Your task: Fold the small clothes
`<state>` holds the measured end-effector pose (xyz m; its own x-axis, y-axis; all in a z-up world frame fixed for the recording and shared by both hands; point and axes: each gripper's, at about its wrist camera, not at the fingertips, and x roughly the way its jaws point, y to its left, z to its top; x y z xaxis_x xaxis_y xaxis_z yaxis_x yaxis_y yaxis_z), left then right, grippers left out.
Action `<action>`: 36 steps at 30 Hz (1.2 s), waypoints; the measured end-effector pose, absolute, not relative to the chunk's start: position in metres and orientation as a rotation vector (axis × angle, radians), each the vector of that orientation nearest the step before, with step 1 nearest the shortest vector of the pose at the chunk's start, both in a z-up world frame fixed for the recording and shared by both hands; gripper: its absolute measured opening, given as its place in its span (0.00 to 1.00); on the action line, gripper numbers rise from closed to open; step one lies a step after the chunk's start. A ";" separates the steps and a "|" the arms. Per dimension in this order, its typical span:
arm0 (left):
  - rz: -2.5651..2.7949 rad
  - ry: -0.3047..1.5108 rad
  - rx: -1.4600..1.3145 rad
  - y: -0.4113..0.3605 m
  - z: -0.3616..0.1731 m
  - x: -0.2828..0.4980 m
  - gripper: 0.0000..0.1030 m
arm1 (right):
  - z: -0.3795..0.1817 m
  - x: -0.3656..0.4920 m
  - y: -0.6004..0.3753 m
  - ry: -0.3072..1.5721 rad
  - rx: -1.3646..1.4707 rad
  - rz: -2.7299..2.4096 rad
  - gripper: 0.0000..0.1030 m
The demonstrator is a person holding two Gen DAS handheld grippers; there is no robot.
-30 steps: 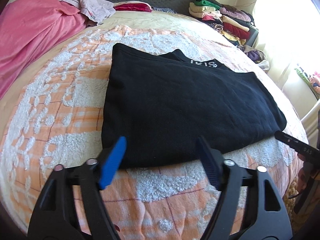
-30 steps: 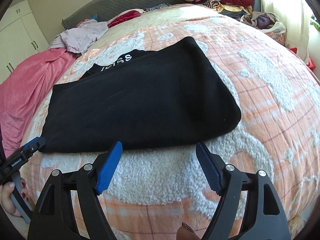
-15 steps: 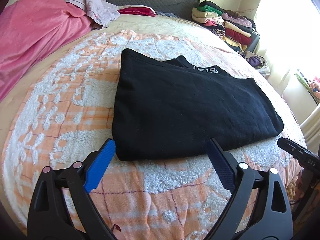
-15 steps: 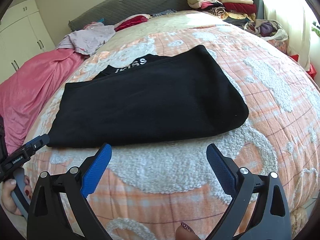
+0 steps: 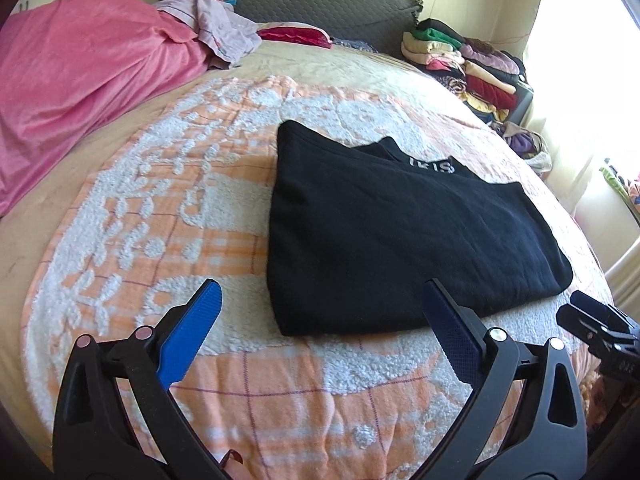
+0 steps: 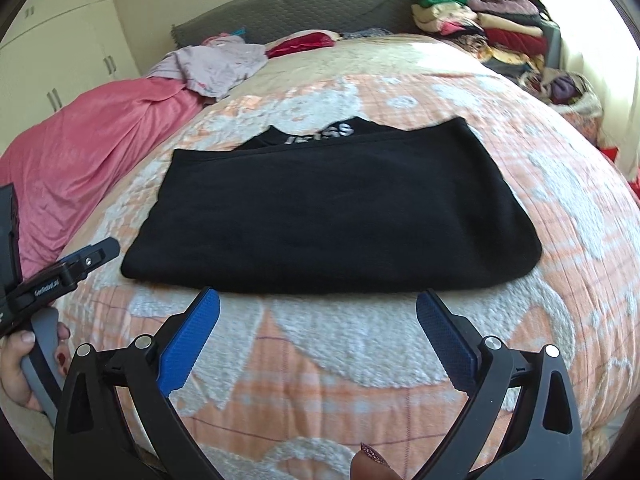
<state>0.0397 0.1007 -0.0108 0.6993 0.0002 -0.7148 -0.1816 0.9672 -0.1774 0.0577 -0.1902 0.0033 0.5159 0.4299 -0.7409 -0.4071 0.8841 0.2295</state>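
Right wrist view: my black top (image 6: pixel 328 216) lies folded flat in the middle of the bed, clear of both grippers.

White block letters at its far edge read roughly "ISS"; I cannot make out the rest. It is soft, matte knit, a rounded rectangle on the fluffy orange-and-white blanket (image 6: pixel 400 344). My right gripper (image 6: pixel 318 312) and left gripper (image 5: pixel 322 304) have their ribbed blue pads spread wide and opening, nothing between them. Pink bedding (image 5: pixel 80 92) is bunched far left, stacked clothes (image 5: pixel 464 64) far right.
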 end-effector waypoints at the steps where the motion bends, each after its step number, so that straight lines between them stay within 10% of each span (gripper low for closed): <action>1: 0.108 0.791 -0.245 0.103 -0.010 0.039 0.91 | 0.006 0.058 -0.183 0.891 0.013 0.512 0.95; 36: 0.203 0.808 -0.207 0.157 0.014 0.104 0.91 | 0.008 0.067 -0.063 0.828 -0.207 0.687 0.95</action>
